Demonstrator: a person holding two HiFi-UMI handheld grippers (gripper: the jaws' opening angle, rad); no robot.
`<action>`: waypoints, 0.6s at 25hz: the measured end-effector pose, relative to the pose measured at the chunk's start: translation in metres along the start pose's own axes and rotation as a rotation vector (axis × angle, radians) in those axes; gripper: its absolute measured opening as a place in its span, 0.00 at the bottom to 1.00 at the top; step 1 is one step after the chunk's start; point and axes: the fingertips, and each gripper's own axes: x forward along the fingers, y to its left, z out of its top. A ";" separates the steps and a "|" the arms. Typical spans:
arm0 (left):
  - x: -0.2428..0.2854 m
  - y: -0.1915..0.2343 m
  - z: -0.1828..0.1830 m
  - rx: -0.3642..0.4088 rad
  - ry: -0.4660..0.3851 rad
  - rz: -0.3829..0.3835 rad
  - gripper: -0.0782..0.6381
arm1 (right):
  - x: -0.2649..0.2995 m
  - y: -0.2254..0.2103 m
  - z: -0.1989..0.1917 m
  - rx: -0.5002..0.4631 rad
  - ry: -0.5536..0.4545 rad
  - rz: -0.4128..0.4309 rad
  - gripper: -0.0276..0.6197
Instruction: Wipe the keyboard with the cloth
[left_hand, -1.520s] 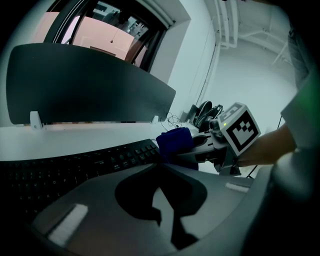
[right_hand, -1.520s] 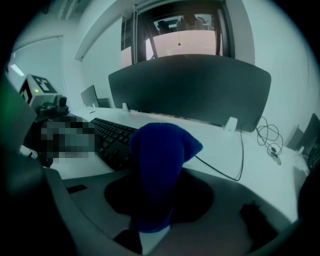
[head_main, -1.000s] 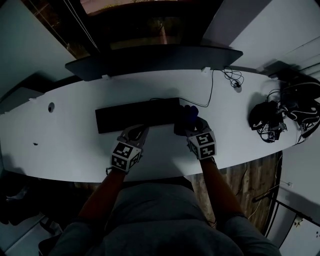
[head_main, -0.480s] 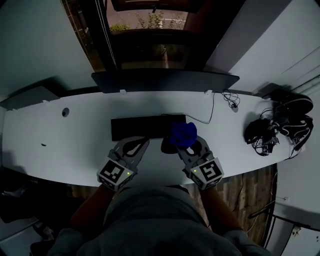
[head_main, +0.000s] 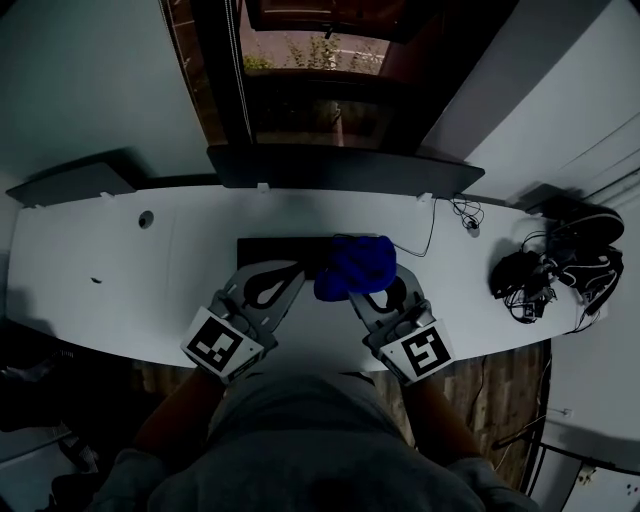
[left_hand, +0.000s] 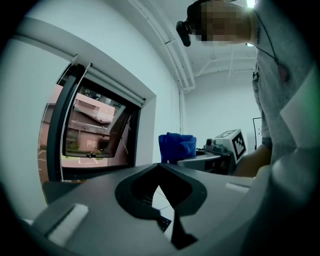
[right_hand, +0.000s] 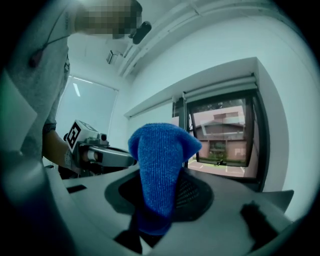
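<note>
A dark keyboard (head_main: 275, 252) lies on the white bench (head_main: 120, 270), in front of a dark monitor (head_main: 340, 170) and a window (head_main: 300, 110). The right claw (head_main: 360, 296) is clenched on a blue cloth (right_hand: 162, 165): its own view shows the cloth pinched low between the jaws and standing up out of them in a thick folded lump. From the head view the cloth bunches over the right end of the keyboard and covers that end; whether it touches the keys I cannot tell. The left claw (head_main: 291, 269) sits at the front edge of the keyboard, near its middle, just left of the cloth. Its jaws are closed tip to tip with nothing between them, and through the gap behind the tips show a bit of bench and a corner of the keyboard. Both claws tilt upward, their cameras looking toward the window. A thin cable (head_main: 430, 225) runs off the right of the keyboard toward the back of the bench. Well to the right of the keyboard lies a dark heap of cables (head_main: 540, 270)
</note>
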 end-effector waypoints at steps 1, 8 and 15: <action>0.001 -0.001 0.001 -0.006 0.004 -0.001 0.12 | 0.000 0.001 0.002 -0.002 0.000 0.004 0.25; -0.002 -0.004 0.001 0.012 0.003 -0.006 0.12 | 0.000 0.002 0.007 -0.005 -0.007 0.000 0.25; -0.001 -0.004 -0.004 0.009 0.015 -0.019 0.12 | 0.000 0.001 0.008 -0.004 -0.001 -0.010 0.25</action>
